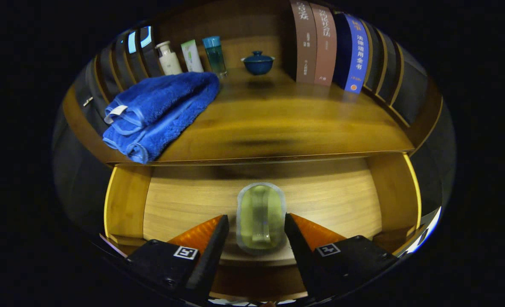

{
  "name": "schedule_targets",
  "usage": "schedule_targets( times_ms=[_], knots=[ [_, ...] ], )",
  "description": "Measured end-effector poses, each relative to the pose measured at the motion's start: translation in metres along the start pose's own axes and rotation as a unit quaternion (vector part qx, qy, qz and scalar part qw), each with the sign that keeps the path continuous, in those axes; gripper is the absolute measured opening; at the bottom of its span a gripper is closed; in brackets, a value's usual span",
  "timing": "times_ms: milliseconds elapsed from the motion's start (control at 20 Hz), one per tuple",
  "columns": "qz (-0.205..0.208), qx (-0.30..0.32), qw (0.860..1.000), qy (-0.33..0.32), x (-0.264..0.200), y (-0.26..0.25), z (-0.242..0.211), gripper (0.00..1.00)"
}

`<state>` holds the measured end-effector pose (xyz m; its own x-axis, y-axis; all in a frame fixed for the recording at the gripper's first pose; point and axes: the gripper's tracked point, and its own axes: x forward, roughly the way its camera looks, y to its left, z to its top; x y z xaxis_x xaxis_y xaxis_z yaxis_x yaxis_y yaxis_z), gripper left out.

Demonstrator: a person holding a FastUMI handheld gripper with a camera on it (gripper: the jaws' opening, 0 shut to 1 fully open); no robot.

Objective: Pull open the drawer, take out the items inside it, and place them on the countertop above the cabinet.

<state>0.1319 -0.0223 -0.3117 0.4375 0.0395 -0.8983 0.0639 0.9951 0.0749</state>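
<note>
The wooden drawer [129, 204] stands pulled open below the countertop [286, 123]. A translucent greenish oblong item with a pale rim [261, 217] sits between my fingers, over the front part of the drawer floor. My gripper [256, 217] has narrowed to the item's width, and the left fingertip [220, 230] and right fingertip [293, 230] lie against its sides. A folded blue towel [158, 113] lies on the countertop's left part, beyond the fingers.
At the back of the countertop stand three small bottles [190, 55], a dark blue lidded bowl [257, 63] and a row of upright books [329, 49]. Bare wood stretches between the towel and the books. The drawer's side walls [391, 192] rise on either side.
</note>
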Motion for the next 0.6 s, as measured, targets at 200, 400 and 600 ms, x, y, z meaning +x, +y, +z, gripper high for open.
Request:
schedule_targets(
  times_ms=[200,400,600],
  knots=[
    [-0.033,-0.016,0.999,0.01,0.02,-0.009,-0.005,0.52],
    [-0.041,0.0,0.999,-0.009,0.024,-0.013,-0.003,0.26],
    [-0.03,-0.004,0.999,-0.011,0.017,-0.015,0.0,0.26]
  ],
)
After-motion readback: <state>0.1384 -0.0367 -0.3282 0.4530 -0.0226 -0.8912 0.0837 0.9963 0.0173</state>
